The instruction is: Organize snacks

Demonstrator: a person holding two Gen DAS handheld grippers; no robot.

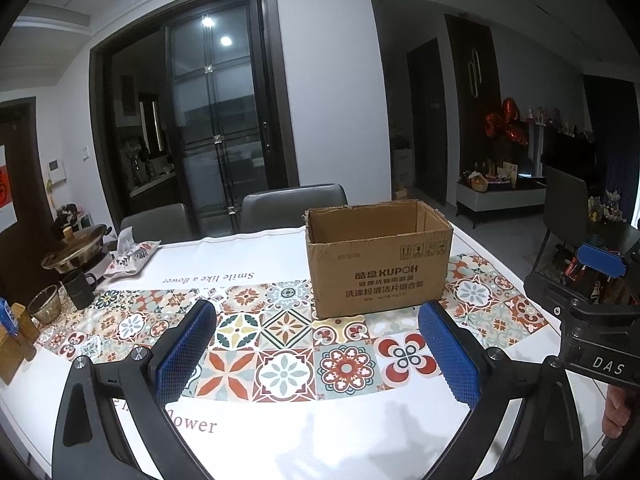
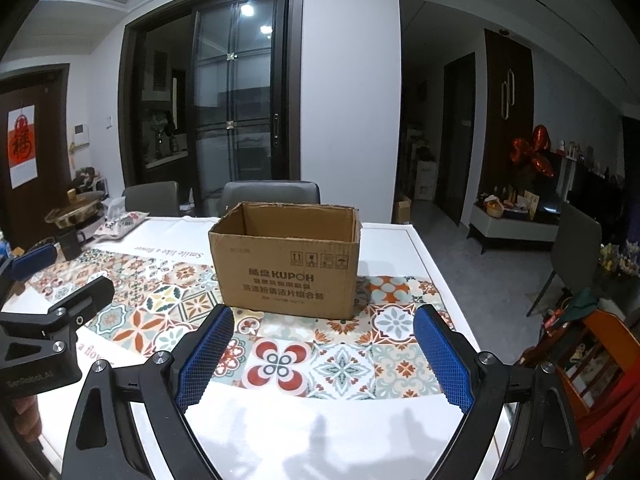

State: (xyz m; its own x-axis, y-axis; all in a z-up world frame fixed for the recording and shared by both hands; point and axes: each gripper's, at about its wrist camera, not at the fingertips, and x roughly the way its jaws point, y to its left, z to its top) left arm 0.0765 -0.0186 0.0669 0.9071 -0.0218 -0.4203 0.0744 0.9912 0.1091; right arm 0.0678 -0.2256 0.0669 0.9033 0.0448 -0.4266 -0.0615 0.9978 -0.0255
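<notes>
An open brown cardboard box marked KUPOH stands upright on the table with the patterned tile cloth; it also shows in the right wrist view. What lies inside it is hidden. My left gripper is open and empty, held above the cloth in front of the box. My right gripper is open and empty, also in front of the box. The right gripper's body shows at the right edge of the left wrist view. No snack is plainly visible on the table.
At the table's left stand a metal hotpot, a dark mug, a glass bowl and a tissue pack. Two grey chairs stand behind the table. An orange shelf with items stands at the right.
</notes>
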